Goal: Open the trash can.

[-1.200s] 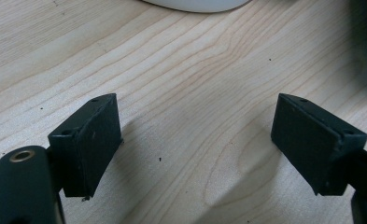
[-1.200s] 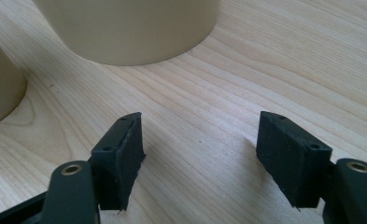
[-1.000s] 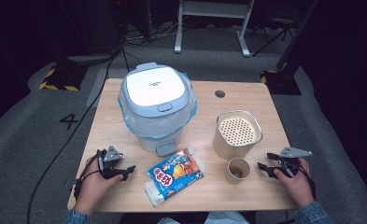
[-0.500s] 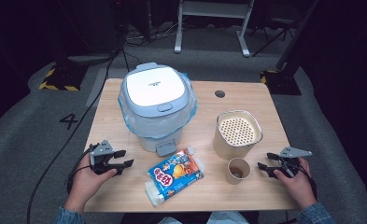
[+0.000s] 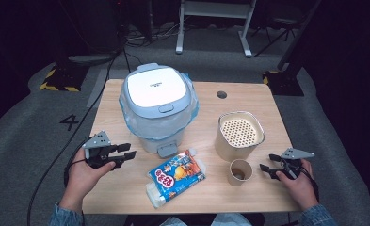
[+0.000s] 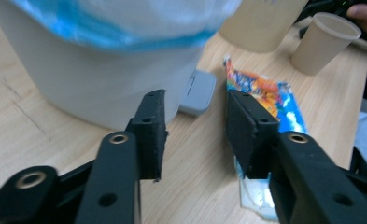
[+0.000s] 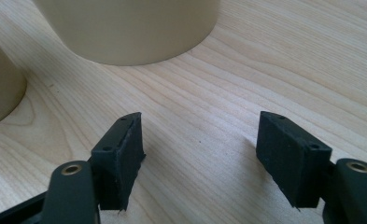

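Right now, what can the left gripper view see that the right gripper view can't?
Left gripper view, not the right one: the white bin with its blue bag, the grey pedal and the colourful snack packet. Right gripper view, not the left one: the right gripper with its black fingers apart over bare wood. Both: the wooden table, the beige canister and the paper cup.

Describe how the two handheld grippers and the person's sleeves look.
Both the left gripper and the right gripper are black, each with two flat, blocky jaws lined with dark pads and brass-coloured rivets at the joints. A grey three-cornered plate sits on top of each. A black cable trails from the left one. The sleeves are blue denim.
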`<action>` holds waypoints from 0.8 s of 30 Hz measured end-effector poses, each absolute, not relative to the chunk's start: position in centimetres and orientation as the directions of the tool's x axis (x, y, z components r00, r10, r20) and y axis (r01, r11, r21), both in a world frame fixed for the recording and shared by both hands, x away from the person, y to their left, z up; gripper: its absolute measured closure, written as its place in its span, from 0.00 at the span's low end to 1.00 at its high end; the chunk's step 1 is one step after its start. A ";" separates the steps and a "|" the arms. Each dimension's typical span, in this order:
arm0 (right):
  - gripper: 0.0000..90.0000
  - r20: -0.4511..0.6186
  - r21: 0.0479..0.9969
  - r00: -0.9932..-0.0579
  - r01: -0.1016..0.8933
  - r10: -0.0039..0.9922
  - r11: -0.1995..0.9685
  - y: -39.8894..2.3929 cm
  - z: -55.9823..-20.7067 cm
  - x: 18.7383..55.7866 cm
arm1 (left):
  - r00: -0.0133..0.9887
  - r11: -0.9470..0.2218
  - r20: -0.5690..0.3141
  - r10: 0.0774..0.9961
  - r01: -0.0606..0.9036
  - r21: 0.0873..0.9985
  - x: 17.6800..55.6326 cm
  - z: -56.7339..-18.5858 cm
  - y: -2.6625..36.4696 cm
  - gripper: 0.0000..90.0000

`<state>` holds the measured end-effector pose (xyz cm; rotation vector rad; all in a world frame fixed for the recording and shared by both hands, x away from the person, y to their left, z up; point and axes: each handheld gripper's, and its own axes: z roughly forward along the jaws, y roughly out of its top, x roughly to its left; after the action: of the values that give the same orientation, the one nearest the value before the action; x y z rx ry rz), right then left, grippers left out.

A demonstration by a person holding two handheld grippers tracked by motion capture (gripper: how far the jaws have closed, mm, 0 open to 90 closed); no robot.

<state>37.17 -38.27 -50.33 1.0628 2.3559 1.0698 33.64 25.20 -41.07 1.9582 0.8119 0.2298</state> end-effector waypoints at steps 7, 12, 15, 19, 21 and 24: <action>0.36 -0.003 0.753 -0.661 0.492 0.750 0.436 -38.3 -50.3 37.2 | 0.779 -0.296 -0.156 0.607 0.404 0.866 33.6 -38.3 25.2 0.80; 0.36 -0.003 0.754 -0.661 0.492 0.750 0.436 -38.3 -50.3 37.2 | 0.795 -0.293 -0.162 0.584 0.392 0.872 33.8 -36.9 25.1 0.87; 0.36 -0.003 0.754 -0.661 0.492 0.750 0.436 -38.3 -50.3 37.2 | 0.804 -0.301 -0.156 0.573 0.384 0.873 34.0 -36.0 24.9 0.93; 0.36 -0.003 0.754 -0.661 0.492 0.750 0.436 -38.3 -50.3 37.2 | 0.814 -0.311 -0.142 0.564 0.368 0.876 34.2 -35.1 24.7 1.00; 0.36 -0.002 0.754 -0.661 0.492 0.750 0.435 -38.3 -50.3 37.2 | 0.817 -0.311 -0.140 0.559 0.363 0.879 34.4 -34.4 24.4 1.00; 0.36 -0.004 0.754 -0.661 0.491 0.750 0.436 -38.3 -50.3 37.2 | 0.830 -0.314 -0.140 0.540 0.352 0.882 34.8 -33.3 23.8 1.00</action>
<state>37.16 -38.28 -50.33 1.0615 2.3551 1.0694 34.79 23.80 -33.31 1.9340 0.6649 0.2175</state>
